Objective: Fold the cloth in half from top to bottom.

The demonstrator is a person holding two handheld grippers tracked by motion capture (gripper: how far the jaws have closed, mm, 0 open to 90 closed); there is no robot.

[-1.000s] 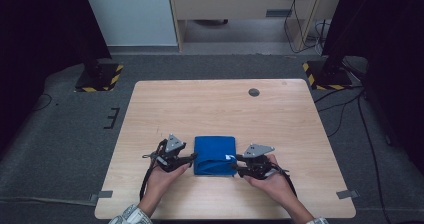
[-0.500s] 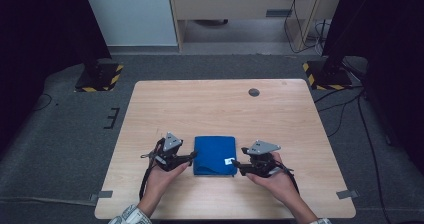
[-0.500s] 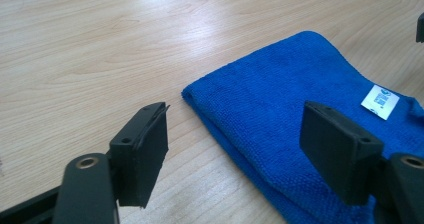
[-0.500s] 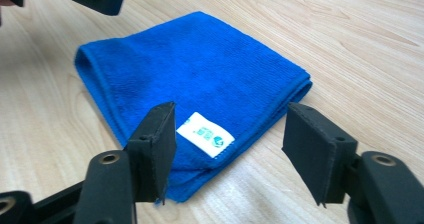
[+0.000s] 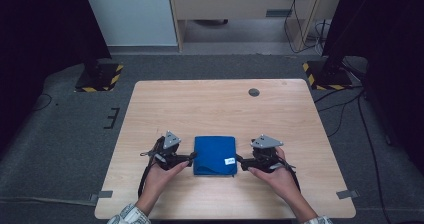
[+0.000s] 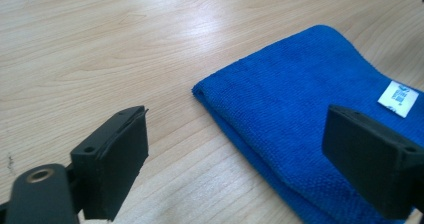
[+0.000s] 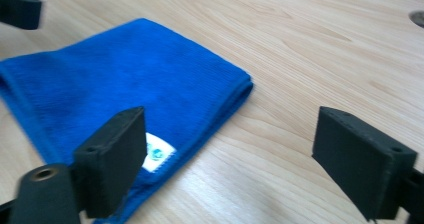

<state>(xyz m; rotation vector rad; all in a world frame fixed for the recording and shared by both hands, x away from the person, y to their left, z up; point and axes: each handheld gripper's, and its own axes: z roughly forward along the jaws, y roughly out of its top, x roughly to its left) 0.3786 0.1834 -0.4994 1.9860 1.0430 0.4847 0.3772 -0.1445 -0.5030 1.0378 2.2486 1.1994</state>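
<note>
A folded blue cloth (image 5: 215, 155) with a small white label (image 5: 229, 160) lies flat on the wooden table (image 5: 210, 109) near its front edge. My left gripper (image 5: 191, 157) sits at the cloth's left side and my right gripper (image 5: 239, 160) at its right side. In the left gripper view my left gripper (image 6: 235, 134) is open; its jaws have just been opening, and the cloth's (image 6: 310, 99) edge lies loose under the gap. In the right gripper view my right gripper (image 7: 230, 144) is open too, its jaws also just opening, above the cloth's (image 7: 115, 79) labelled corner (image 7: 159, 156).
A round cable hole (image 5: 254, 92) sits in the table's far right part. Bare wood stretches beyond the cloth. Stands with yellow-black striped bases (image 5: 100, 79) (image 5: 325, 76) are on the floor at both far corners.
Both grippers' jaws have spread and let go of the cloth's sides. The right hand has drawn back slightly to the right. The cloth has settled flat.
</note>
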